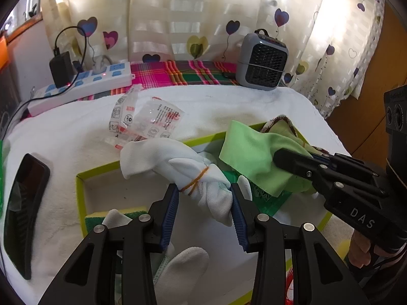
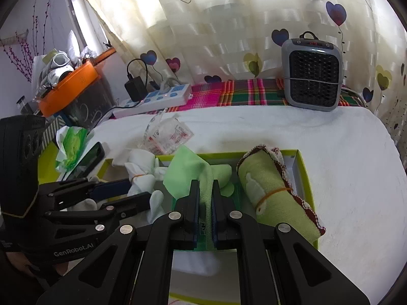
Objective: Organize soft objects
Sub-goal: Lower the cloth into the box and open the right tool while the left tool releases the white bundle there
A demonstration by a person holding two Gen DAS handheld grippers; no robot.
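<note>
A shallow box with a lime-green rim (image 1: 101,170) (image 2: 304,175) lies on a white towel. My left gripper (image 1: 204,198) has its jaws around a white glove bundle (image 1: 178,167) tied with an orange rubber band, held over the box; the bundle also shows in the right wrist view (image 2: 141,175). My right gripper (image 2: 205,193) is shut on a light green cloth (image 2: 188,172) (image 1: 244,152) above the box. A rolled green towel (image 2: 269,185) with a brown edge and a rubber band lies in the box's right side. A yellow-green sponge (image 1: 101,217) sits in the box's left corner.
A clear plastic wrapper (image 1: 142,122) lies behind the box. A black phone (image 1: 23,203) lies to the left. A power strip (image 1: 84,84) and a grey heater (image 1: 262,61) stand at the back by the curtain. A loose white glove (image 1: 183,264) lies under my left gripper.
</note>
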